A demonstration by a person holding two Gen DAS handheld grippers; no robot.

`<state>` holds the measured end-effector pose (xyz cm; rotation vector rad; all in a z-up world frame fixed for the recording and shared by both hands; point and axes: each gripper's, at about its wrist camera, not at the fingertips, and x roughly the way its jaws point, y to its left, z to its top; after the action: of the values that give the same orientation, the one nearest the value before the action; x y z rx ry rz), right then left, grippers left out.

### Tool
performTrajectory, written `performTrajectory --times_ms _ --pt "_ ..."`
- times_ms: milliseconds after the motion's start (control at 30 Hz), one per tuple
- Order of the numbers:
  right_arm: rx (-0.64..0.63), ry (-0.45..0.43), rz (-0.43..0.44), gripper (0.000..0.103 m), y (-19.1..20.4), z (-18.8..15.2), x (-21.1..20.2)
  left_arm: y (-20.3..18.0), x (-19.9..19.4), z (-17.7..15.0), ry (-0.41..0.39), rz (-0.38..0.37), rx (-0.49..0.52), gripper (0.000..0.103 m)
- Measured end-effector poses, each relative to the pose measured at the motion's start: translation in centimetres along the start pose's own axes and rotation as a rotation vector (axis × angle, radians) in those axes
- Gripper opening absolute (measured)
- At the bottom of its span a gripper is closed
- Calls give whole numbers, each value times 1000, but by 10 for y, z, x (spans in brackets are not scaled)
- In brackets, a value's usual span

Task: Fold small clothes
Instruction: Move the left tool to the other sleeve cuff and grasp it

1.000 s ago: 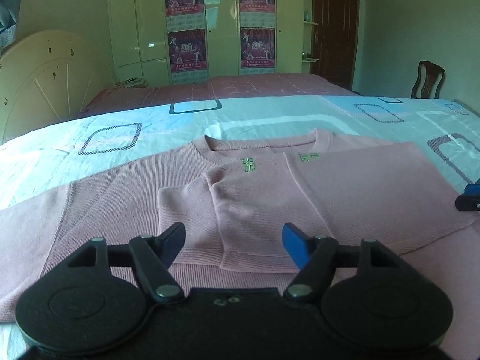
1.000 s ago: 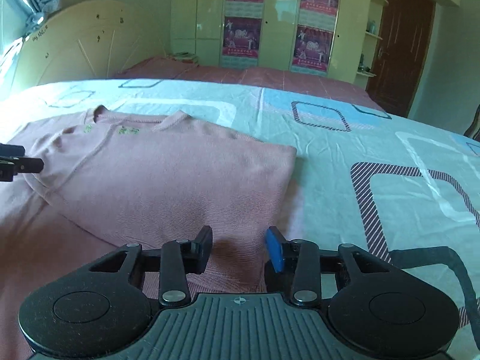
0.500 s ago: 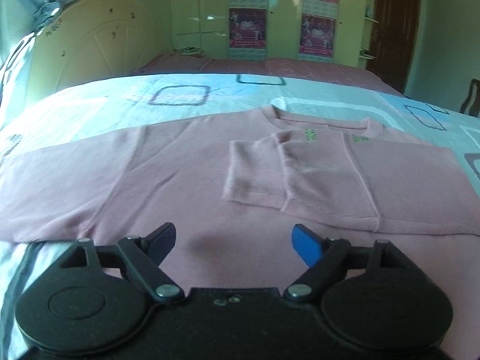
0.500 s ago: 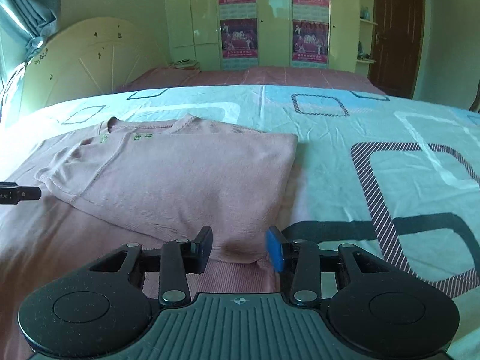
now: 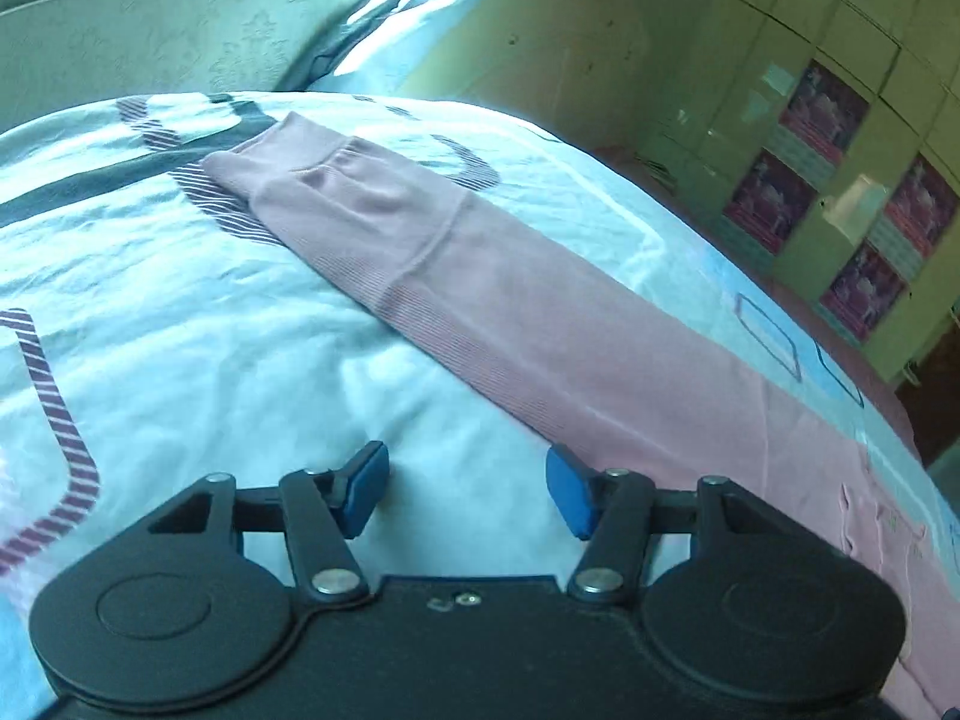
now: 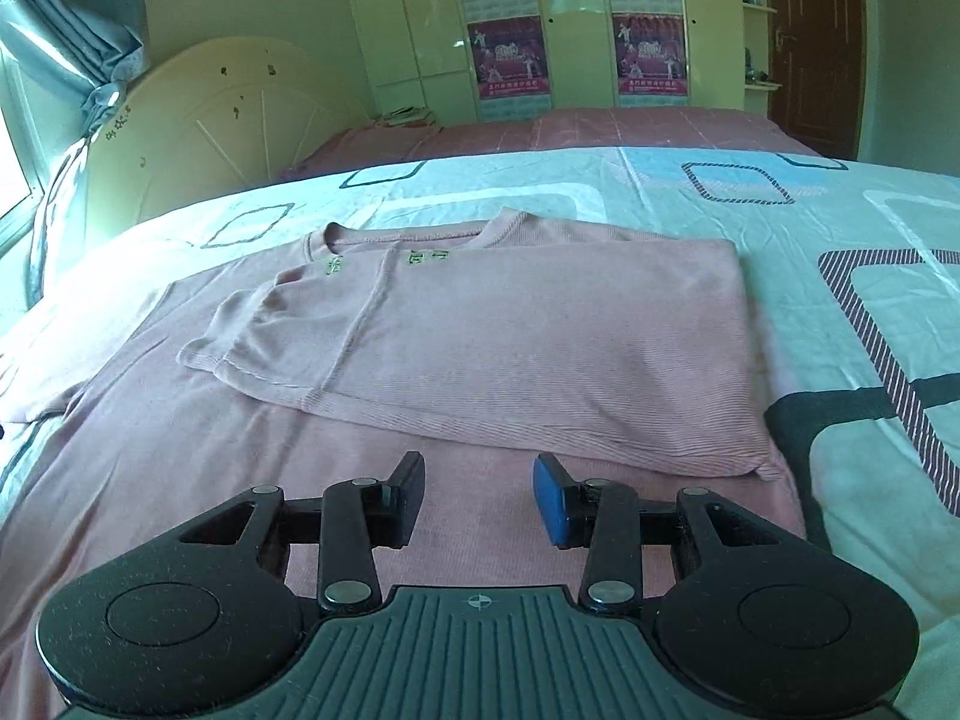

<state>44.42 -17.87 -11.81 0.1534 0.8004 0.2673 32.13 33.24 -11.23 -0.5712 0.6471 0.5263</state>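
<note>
Left gripper [image 5: 467, 489]: held open, empty, over the pale blue patterned bedsheet [image 5: 180, 360].
Right gripper [image 6: 479, 501]: held open, empty, above the pink ribbed knit sweater [image 6: 540, 348].
Sweater sleeve [image 5: 510, 300]: laid flat, running from upper left to lower right of the left wrist view.

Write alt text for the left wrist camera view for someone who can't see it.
A pink sweater's long sleeve lies stretched flat across a pale blue patterned bedsheet, ribbed cuff at the far end. The open left tongs hover over the sheet just beside the sleeve's near edge, holding nothing. A cream headboard and green wardrobe stand behind.
</note>
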Motion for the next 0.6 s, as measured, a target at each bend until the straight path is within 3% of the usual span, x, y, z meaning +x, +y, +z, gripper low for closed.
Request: performTrajectory --times_ms 333,600 --pt "143 -74 -10 40 82 20 -7 98 36 68 -20 -135 -272 54" --pt "117 -75 -62 40 106 28 -16 117 60 91 -50 -171 -347 51"
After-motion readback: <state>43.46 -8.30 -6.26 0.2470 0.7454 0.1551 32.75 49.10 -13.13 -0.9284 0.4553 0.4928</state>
